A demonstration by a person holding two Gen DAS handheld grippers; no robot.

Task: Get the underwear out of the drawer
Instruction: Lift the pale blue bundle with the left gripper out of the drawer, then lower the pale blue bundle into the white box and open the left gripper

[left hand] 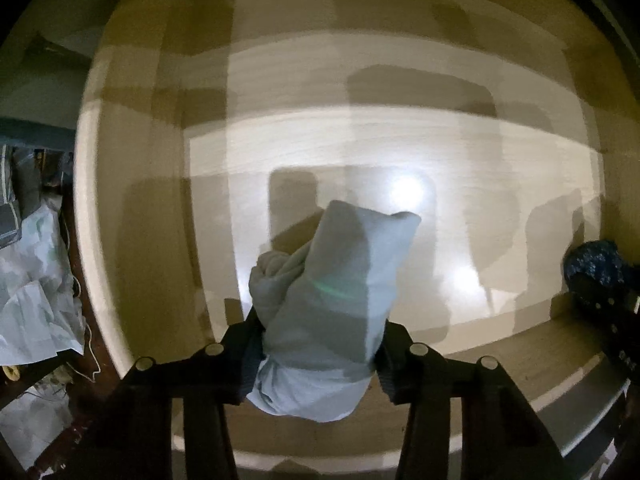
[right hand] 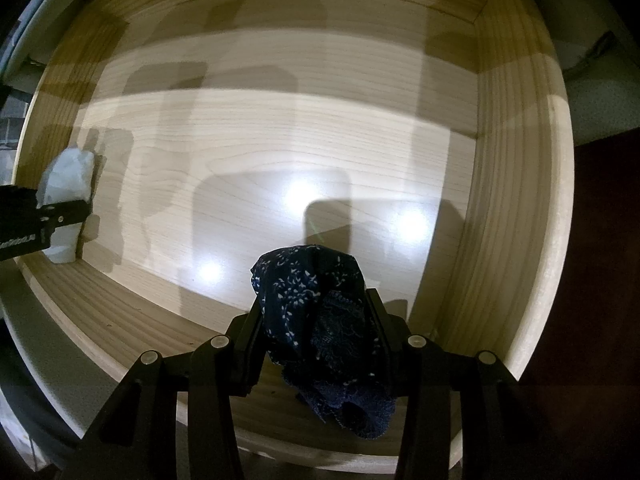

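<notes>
- Your left gripper (left hand: 320, 344) points down into the wooden drawer (left hand: 360, 152), clenched on a pale blue rolled underwear piece (left hand: 336, 300). The cloth bulges above and below the black fingers (left hand: 244, 344).
- From the right wrist view, that pale bundle sits by the drawer's left wall, its lower end at the floor near the front wall. Whether it touches the floor, you cannot tell.
- Your right gripper (right hand: 316, 340) also points down, grasping a dark navy underwear piece (right hand: 320, 320) with small white flecks and lace trim. The lace hangs loose below the pads.
- The navy piece is near the drawer's front wall, clear of the drawer floor (right hand: 280, 140).
- Drawer floor is bare pale wood with bright light spots and hard shadows.
- Crumpled light fabric (left hand: 36, 280) lies outside the drawer, left of its side wall.
</notes>
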